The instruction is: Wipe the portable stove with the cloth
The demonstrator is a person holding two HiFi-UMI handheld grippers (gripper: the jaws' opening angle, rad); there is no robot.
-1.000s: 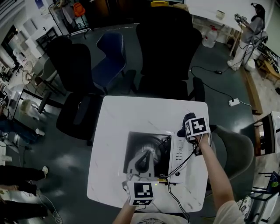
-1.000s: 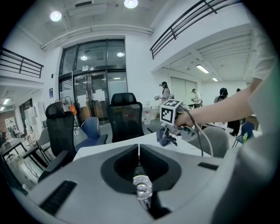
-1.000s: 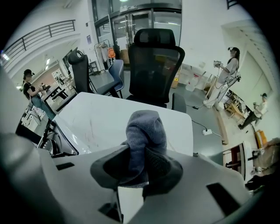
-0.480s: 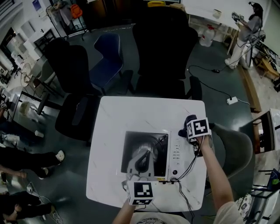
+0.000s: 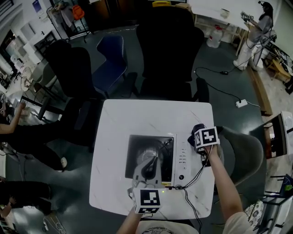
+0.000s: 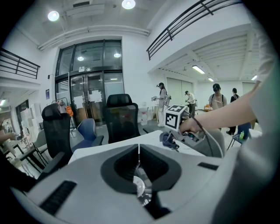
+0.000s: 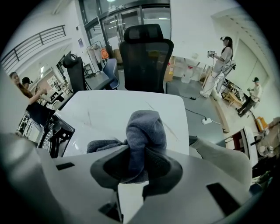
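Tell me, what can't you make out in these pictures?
Stove burner: the left gripper covers it in the head view; its own view shows only a sliver.
Stove button labels: too small in the head view.
Cloth, lower part: buried between the jaws of the right gripper.

Bright ceiling lights [image 6: 128, 4] shine indoors; the white tabletop [image 5: 151, 119] glows, edges bend round, close parts look blurry

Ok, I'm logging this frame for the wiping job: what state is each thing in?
portable stove: flat on the white table, top bare of pots.
cloth: bunched, clamped in the right gripper.
right gripper: shut on the cloth, right of the stove.
left gripper: jaws together, tip over the stove top.
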